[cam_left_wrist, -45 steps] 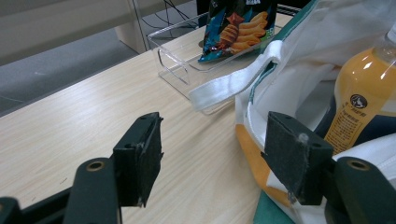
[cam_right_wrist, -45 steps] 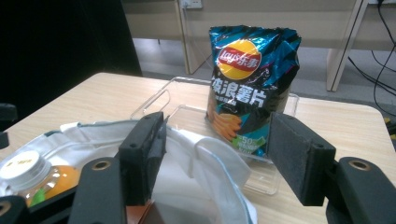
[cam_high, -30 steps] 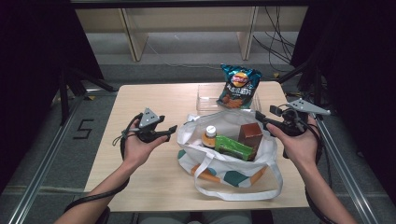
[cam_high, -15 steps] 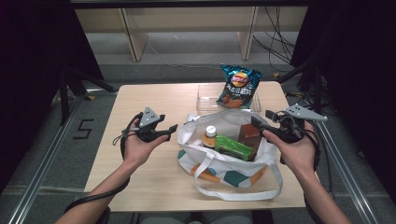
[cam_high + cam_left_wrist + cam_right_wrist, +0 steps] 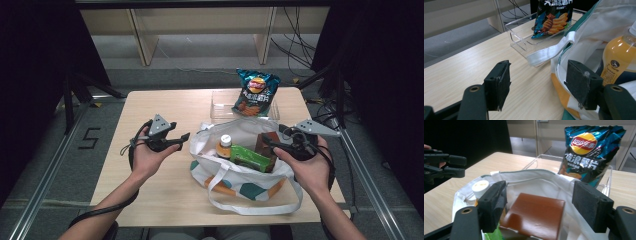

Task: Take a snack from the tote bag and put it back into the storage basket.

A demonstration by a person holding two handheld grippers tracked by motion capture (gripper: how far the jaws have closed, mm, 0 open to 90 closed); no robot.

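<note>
A white tote bag (image 5: 235, 175) with orange and teal patches lies open mid-table. In it stand an orange juice bottle (image 5: 225, 146), a green packet (image 5: 247, 157) and a brown box (image 5: 266, 145). My left gripper (image 5: 182, 138) rests open just left of the bag, nothing between its pads (image 5: 499, 82); the bottle (image 5: 617, 57) lies beyond its right jaw. My right gripper (image 5: 266, 141) hangs over the bag's right side. Its jaws have just been opening and stand wide either side of the brown box (image 5: 536, 216), not touching it.
A blue chips bag (image 5: 255, 92) leans in a clear plastic tray (image 5: 220, 102) at the table's far edge behind the tote. The bag's strap (image 5: 554, 50) lies toward the tray. Bare tabletop (image 5: 165, 105) spreads at the left. Cables and shelving stand beyond the table.
My right gripper has moved left and a little down, from beside the bag to over its right side, with its jaws wider. The left gripper has stayed put.
</note>
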